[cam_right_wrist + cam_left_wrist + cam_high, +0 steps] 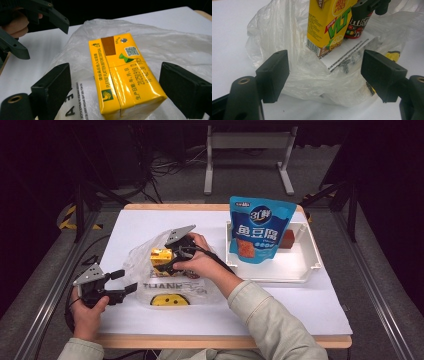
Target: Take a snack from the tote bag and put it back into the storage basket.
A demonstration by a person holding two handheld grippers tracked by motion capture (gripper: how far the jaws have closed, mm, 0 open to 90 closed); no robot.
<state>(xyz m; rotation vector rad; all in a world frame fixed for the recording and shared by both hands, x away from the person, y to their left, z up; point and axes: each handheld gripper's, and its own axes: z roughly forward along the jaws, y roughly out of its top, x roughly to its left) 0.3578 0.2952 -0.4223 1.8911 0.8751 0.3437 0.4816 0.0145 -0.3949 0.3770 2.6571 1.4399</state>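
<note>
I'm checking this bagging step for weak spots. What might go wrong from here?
1. The right claw is open around the yellow drink carton; its smooth wrap may slip when squeezed.
2. The carton lies on the thin plastic bag, so film could get pinched too.
3. The left claw is open and holds nothing, so the bag may shift.

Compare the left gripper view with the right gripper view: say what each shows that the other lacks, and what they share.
Left gripper view alone: the carton's VLT-printed side and barcode, and a dark M&M's pack beside it. Right gripper view alone: the carton's top with foil straw hole, QR code and date print, plus the left gripper farther off. Both: the yellow drink carton on the clear plastic bag, between open jaws.
</note>
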